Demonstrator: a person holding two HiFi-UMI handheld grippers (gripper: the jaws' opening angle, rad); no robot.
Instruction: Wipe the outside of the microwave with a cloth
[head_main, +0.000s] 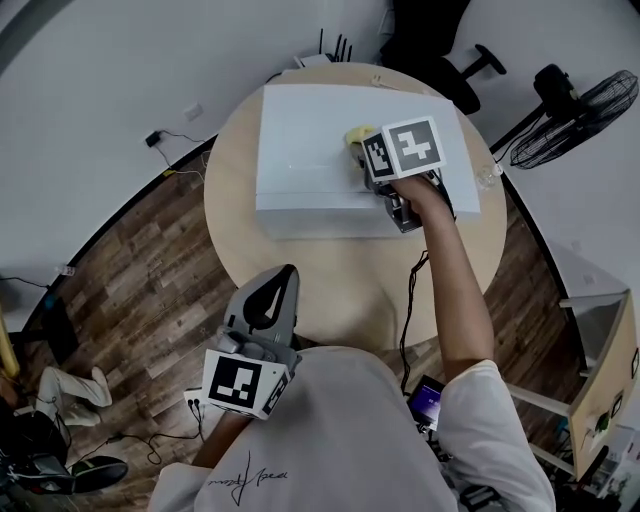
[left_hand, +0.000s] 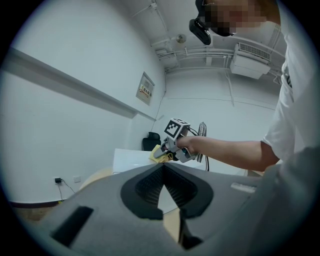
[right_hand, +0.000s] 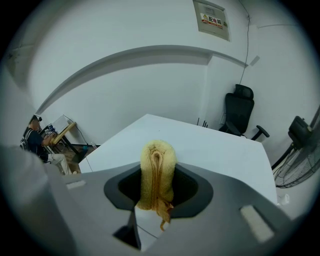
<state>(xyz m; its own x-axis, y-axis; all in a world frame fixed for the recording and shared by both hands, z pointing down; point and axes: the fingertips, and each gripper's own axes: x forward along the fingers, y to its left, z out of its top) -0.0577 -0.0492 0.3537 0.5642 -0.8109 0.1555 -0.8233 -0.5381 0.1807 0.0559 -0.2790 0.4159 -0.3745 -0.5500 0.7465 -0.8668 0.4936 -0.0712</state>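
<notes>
Microwave (head_main: 310, 150) on bench (head_main: 330, 280), top-wipe step. Right tongs (right_hand: 158, 186) clamp the yellow cloth (right_hand: 158, 157) over its top; left tongs (left_hand: 162, 172) closed, empty, idle. Next, probably: sweep across, keeping pressure.

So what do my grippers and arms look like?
The left gripper and the right gripper are both grey, with black ribbed pads inside. Each carries a white cube with black square markers. A black cable trails from the right one. You're wearing a white short-sleeved T-shirt with dark script print.
</notes>
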